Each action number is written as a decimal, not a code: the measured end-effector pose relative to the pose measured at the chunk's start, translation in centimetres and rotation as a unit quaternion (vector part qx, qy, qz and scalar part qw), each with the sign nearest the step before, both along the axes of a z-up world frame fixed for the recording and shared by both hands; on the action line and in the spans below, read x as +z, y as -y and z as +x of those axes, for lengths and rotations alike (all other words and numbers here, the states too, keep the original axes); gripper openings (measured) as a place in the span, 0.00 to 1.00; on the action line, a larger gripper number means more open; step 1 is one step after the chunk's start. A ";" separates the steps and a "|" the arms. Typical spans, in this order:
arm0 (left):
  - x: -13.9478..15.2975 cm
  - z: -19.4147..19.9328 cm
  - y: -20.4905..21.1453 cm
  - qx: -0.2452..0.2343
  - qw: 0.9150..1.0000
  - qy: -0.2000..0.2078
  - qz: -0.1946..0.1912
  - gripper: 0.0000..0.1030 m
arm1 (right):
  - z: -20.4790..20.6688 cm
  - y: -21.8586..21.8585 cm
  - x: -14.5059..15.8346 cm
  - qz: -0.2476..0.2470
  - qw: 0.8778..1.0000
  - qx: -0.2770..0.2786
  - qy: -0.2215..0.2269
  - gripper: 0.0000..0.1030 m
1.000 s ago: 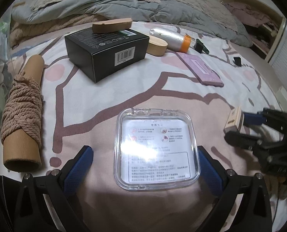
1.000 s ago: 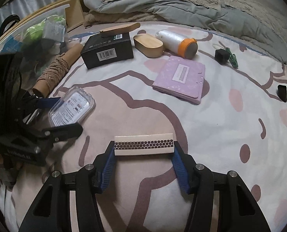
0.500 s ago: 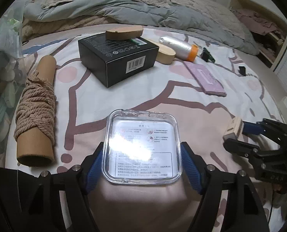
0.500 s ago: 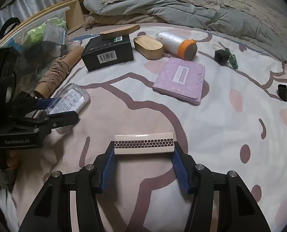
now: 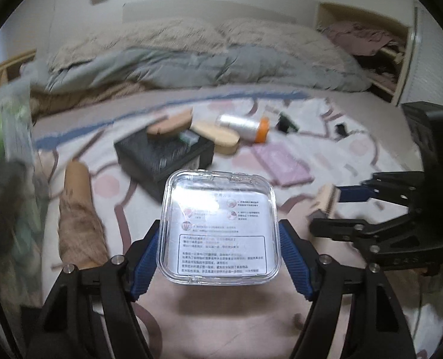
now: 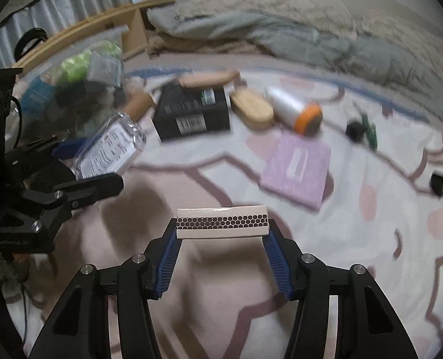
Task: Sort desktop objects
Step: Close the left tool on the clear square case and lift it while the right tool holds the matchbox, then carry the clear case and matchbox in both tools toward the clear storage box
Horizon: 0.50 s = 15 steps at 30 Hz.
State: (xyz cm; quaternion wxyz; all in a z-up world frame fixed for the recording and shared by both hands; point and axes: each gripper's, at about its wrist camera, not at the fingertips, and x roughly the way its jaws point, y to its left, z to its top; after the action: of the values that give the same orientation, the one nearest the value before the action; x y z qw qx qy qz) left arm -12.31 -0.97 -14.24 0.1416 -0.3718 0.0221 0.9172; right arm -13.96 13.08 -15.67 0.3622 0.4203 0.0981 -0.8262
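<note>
My left gripper (image 5: 220,239) is shut on a clear plastic case (image 5: 220,227) with a printed label, held off the patterned bed sheet (image 5: 221,323). The case throws a shadow on the sheet below it. My right gripper (image 6: 221,233) is shut on a white matchbox (image 6: 222,222) with a honeycomb strip, also lifted above the sheet. The right wrist view shows the left gripper (image 6: 102,161) with the clear case (image 6: 109,148) at far left. The left wrist view has the right gripper (image 5: 326,206) with the matchbox (image 5: 326,199) at right.
On the sheet lie a black box (image 6: 193,112) with a wooden piece (image 6: 209,79) on it, a wooden oval box (image 6: 251,107), a clear spool with an orange end (image 6: 294,110), a purple notebook (image 6: 297,169), a rope-wound tube (image 5: 78,209) and small black items (image 6: 356,130). A transparent bin (image 6: 72,74) stands at left.
The left jaws closed onto the clear case, then lifted it off the sheet. The right gripper rose with the matchbox. Both views tilted up, showing more of the room.
</note>
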 end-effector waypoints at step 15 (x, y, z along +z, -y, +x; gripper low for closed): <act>10.5 0.2 6.7 0.055 0.996 -0.035 0.052 0.72 | 1.7 3.0 10.4 -0.072 0.993 0.056 -0.075 0.54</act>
State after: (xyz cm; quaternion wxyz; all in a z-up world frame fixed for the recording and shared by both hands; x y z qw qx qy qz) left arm -12.14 -7.68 -3.71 0.1095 -0.3319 -0.0414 0.9360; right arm -12.25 10.12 -5.31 0.4288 0.3238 0.0891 -0.8387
